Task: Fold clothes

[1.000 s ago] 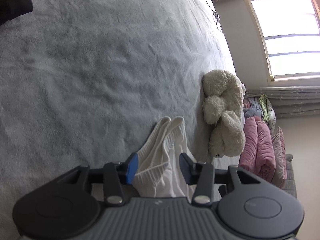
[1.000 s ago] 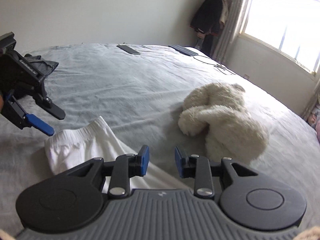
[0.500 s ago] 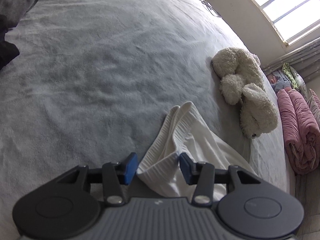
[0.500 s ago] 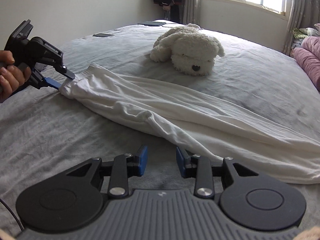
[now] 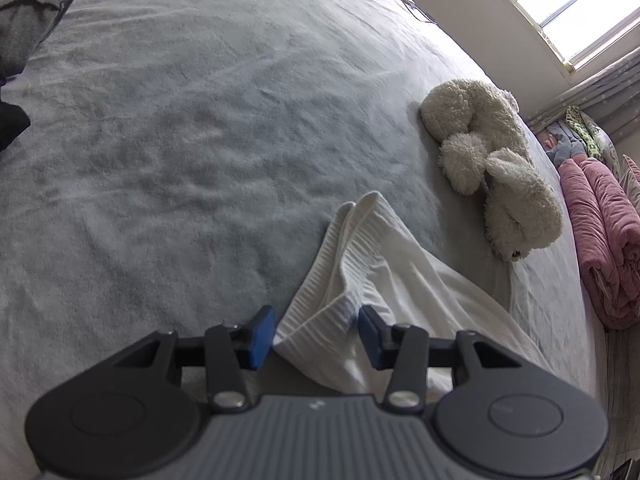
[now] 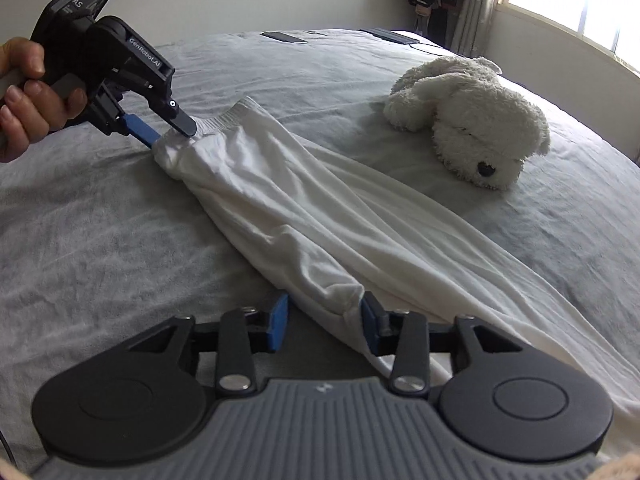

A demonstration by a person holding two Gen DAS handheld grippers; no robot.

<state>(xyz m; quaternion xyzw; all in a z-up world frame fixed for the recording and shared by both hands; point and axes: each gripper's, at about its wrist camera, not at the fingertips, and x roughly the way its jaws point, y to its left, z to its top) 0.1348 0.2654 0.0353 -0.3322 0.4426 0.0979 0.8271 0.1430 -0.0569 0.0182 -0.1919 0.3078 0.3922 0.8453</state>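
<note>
A long white garment (image 6: 300, 208) lies stretched across the grey bed (image 6: 100, 240). Its ribbed waistband (image 5: 344, 264) is bunched between the jaws of my left gripper (image 5: 316, 332), which are closing, with the pads at its sides. In the right wrist view a hand (image 6: 24, 100) holds that left gripper (image 6: 172, 135), one finger over and one under the waistband corner. My right gripper (image 6: 324, 320) sits low over the garment's other end. Its jaws are closing too. The hem lies between them against the right pad, clear of the left one.
A white plush dog (image 6: 472, 120) lies on the bed beyond the garment. Dark clothes (image 5: 24, 28) sit at the bed's far left. Rolled pink bedding (image 5: 600, 240) lies past the right edge under the window. Two flat dark devices (image 6: 284, 37) rest at the far side.
My right gripper swung round and came down onto the garment's lower end, so the hem now lies between its jaws. The left gripper rolled and stayed at the waistband.
</note>
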